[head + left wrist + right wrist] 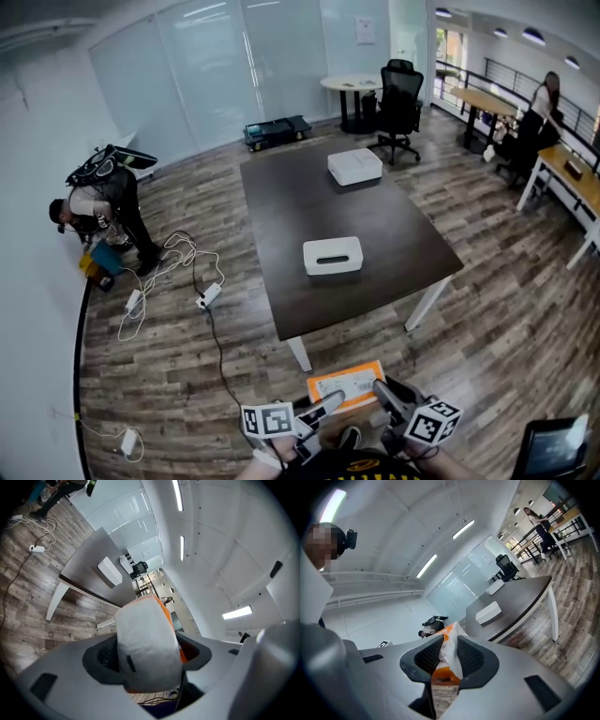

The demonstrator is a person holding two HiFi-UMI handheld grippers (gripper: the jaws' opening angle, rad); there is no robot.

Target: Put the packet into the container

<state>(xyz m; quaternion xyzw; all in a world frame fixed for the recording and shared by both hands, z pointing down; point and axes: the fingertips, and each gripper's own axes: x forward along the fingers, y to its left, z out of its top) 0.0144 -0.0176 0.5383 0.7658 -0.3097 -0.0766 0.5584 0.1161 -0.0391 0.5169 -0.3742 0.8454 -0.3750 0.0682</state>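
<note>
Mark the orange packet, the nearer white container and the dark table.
orange-and-white plastic packet (345, 384): head view, middle of its labelled face.
nearer white rectangular container (333, 257): head view, centre of the box.
dark rectangular table (281, 206): head view, bare top left of the container.

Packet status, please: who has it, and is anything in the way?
Copy: packet clamped by left hand-held gripper and right hand-held gripper. Held over floor, short of table. Nearer white container ahead, path looks clear.

Grey left gripper (330, 405) and right gripper (387, 393): dark ribbed pads (425, 654), white cubes (267, 419) bearing black square markers.
</note>
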